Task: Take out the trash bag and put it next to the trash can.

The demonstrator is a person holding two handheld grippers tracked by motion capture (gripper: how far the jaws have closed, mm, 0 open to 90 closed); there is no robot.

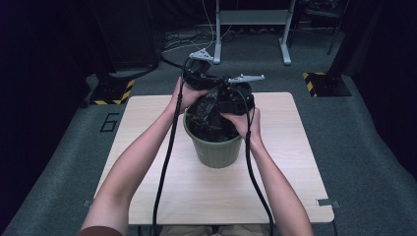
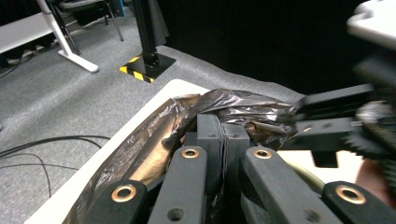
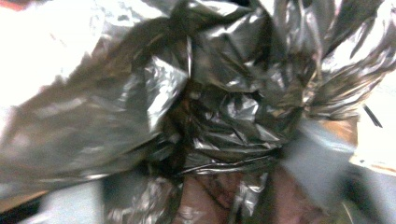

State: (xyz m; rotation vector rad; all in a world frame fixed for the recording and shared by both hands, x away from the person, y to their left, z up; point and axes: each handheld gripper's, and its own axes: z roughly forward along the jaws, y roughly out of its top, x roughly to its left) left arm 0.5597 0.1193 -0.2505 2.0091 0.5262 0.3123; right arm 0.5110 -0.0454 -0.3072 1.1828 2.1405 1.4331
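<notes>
Left gripper view: bag [image 2: 243,109] between tool [image 2: 223,140] pads

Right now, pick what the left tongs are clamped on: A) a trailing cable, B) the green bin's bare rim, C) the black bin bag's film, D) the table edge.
C: in the left gripper view the left tongs are shut with the black bin bag pinched between them, above the green bin.

A figure "6" is marked on the floor [image 1: 59,162] left of the table [image 1: 295,162].
</notes>
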